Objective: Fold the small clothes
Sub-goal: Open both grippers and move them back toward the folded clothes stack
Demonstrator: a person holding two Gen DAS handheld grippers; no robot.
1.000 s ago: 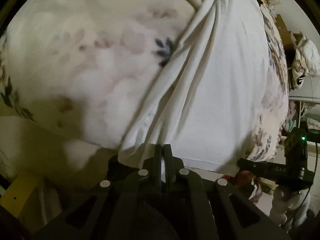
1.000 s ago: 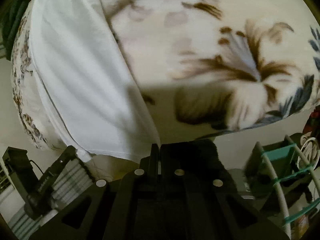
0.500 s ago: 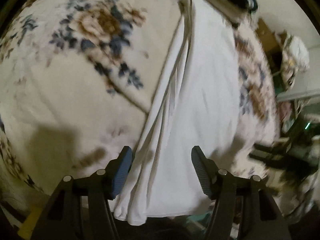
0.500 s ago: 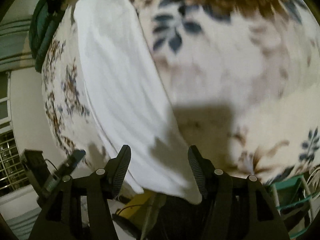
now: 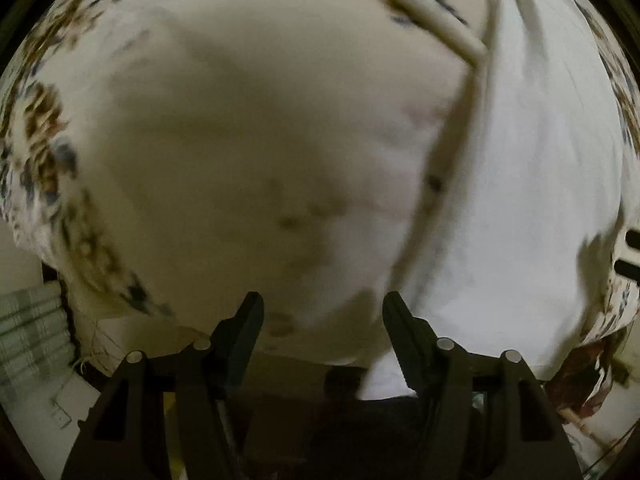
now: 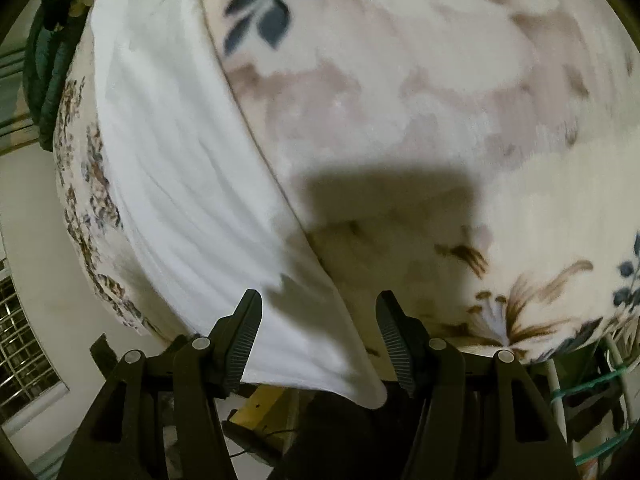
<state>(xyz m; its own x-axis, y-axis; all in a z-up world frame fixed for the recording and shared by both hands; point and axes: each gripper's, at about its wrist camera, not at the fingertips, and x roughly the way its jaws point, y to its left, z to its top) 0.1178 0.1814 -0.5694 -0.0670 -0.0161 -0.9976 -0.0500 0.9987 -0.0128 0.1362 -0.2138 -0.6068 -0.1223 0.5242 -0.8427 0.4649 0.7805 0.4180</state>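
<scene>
A white garment (image 5: 532, 184) lies spread on a floral blanket (image 5: 248, 152), with its near hem hanging over the bed's front edge. In the left wrist view it fills the right side, its folded edge running up from beside the right finger. My left gripper (image 5: 323, 312) is open and empty, just left of that edge. In the right wrist view the white garment (image 6: 168, 168) lies at the left and its near corner sits between the jaws. My right gripper (image 6: 319, 308) is open and holds nothing.
The floral blanket (image 6: 440, 100) covers the bed. A dark green cloth (image 6: 44, 64) lies at the far left of the right wrist view. A window grille (image 6: 24, 344) and a white wall are at lower left. A rack with green cord (image 6: 600, 392) stands at lower right.
Both grippers were shut on the garment's near hem one second ago, then opened and let it go. The left gripper has since shifted left, off the garment's edge.
</scene>
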